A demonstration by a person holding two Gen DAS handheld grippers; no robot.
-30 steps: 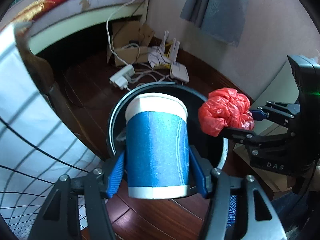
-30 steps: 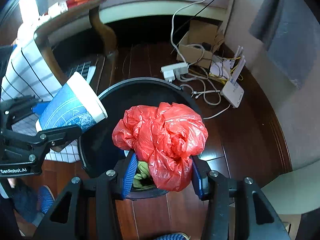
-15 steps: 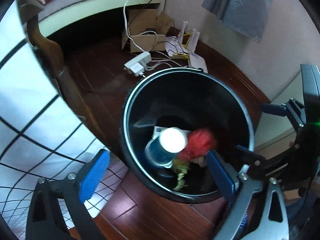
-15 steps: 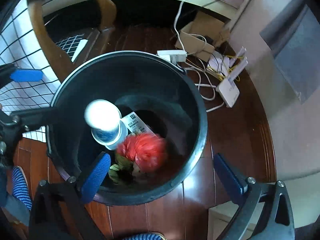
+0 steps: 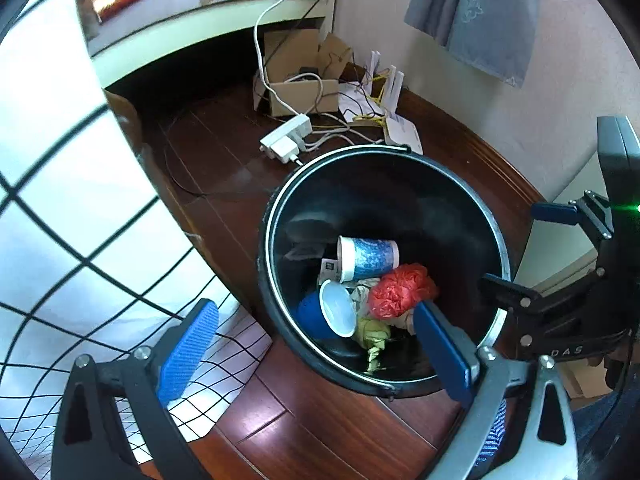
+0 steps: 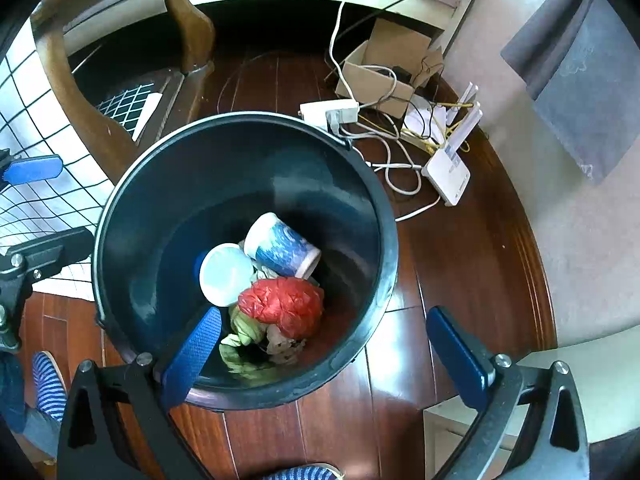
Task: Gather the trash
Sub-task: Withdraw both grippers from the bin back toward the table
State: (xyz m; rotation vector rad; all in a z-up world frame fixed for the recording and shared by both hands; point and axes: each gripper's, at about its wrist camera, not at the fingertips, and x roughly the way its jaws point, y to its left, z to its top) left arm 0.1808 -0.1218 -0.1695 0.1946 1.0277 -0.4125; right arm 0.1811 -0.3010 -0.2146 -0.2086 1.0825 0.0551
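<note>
Two cups [image 6: 282, 250], one red bag [image 6: 282, 304].

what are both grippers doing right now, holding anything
left gripper: open, holding nothing.
right gripper: open, holding nothing.

Dark reddish-brown wooden plank floor [image 5: 224, 152] meets a pale pinkish wall [image 5: 520, 112], where grey fabric [image 5: 476, 12] hangs. A brown cardboard box [image 5: 298, 76], white power strip [image 5: 286, 142] and white router [image 6: 448, 176] sit near the wall.
</note>
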